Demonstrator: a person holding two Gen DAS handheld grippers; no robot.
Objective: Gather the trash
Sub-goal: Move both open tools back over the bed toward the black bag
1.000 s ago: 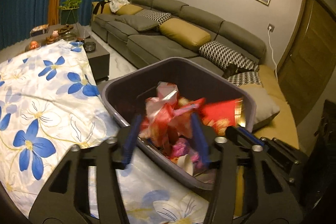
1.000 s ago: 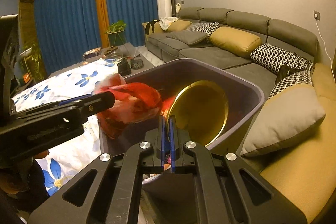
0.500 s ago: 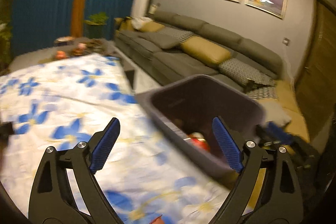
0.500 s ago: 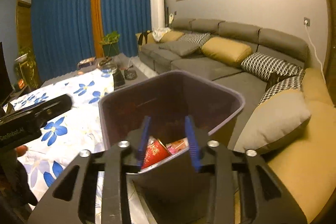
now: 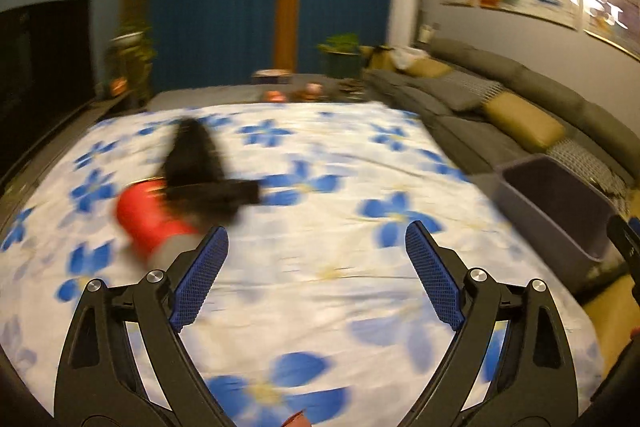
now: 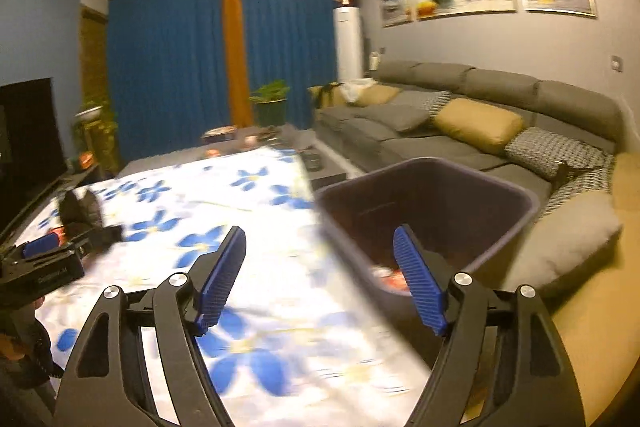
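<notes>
Both tools are empty. My left tool [image 5: 316,267] has its blue pads spread wide with only the flowered cloth [image 5: 320,267] showing between them. My right tool [image 6: 320,279] has just been opening, and its jaws now stand well apart with nothing between them. I read this as the gap between two pickups: a load has gone into the bin, so neither tool has reason to be closed.

I have the left tool aimed out across the worktop, away from the grey bin [image 5: 560,203], which sits at the right edge of its view against the sofa [image 5: 500,99]. That aim makes sense to me as a search for the next piece of litter. The right tool hangs near the bin [image 6: 436,199], whose rim lies just beyond its right finger, and some red and white wrappers [image 6: 390,277] are visible low inside.

What is left on the cloth is a red rounded thing [image 5: 148,219], ahead and to the left of the left tool, with a dark, brush-like shape [image 5: 200,171] lying across or just behind it. Motion blur smears both, so I cannot tell whether the red piece is a can, a cup or crumpled packaging. It looks smooth and bright, with a greyish end towards me.
</notes>
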